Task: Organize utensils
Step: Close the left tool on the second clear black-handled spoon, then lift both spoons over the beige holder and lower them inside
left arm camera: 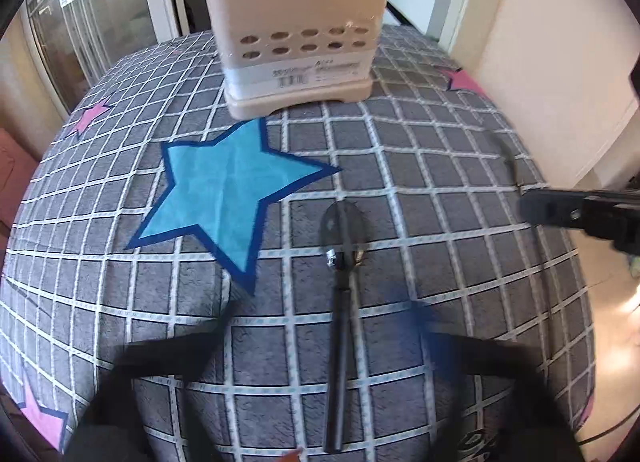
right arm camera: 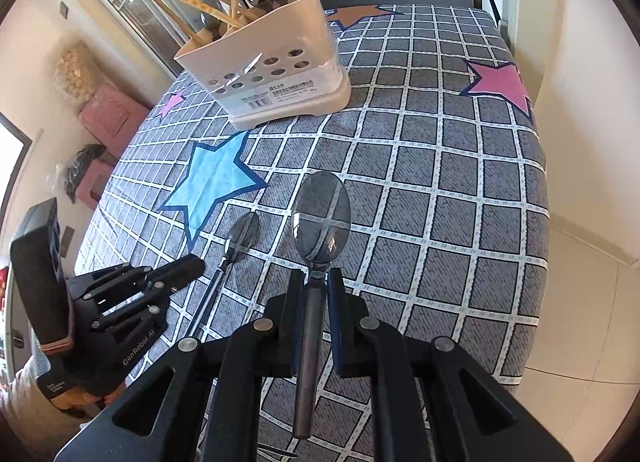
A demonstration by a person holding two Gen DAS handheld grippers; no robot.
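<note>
A table covered with a grey cloth of white grid lines and coloured stars (right arm camera: 440,166) is seen in both views. Its right edge and its far edge are visible in the right wrist view, with pale floor beyond the right edge; its left edge falls toward pink boxes on the floor. A wide bare part of the cloth is left between the grippers and the beige plastic utensil holder with round holes (right arm camera: 280,74), which stands near the far left part of the table, just behind the large blue star (right arm camera: 216,182).

The right gripper (right arm camera: 316,282) is clamped on the handle of one shiny metal spoon (right arm camera: 320,218), which is held above the cloth with its bowl pointed forward. A second metal spoon with a dark handle (left arm camera: 340,262) is laid flat on the cloth, right of the blue star and apart from it. The left gripper (left arm camera: 324,326) is placed over this lying spoon with its fingers spread apart, one at each side of the handle, not touching it; both fingers are blurred in the left wrist view.

Inside the holder, three spoon bowls are counted above the rim, together with several light wooden chopsticks; their exact number cannot be told. Two spoons are counted outside the holder.
</note>
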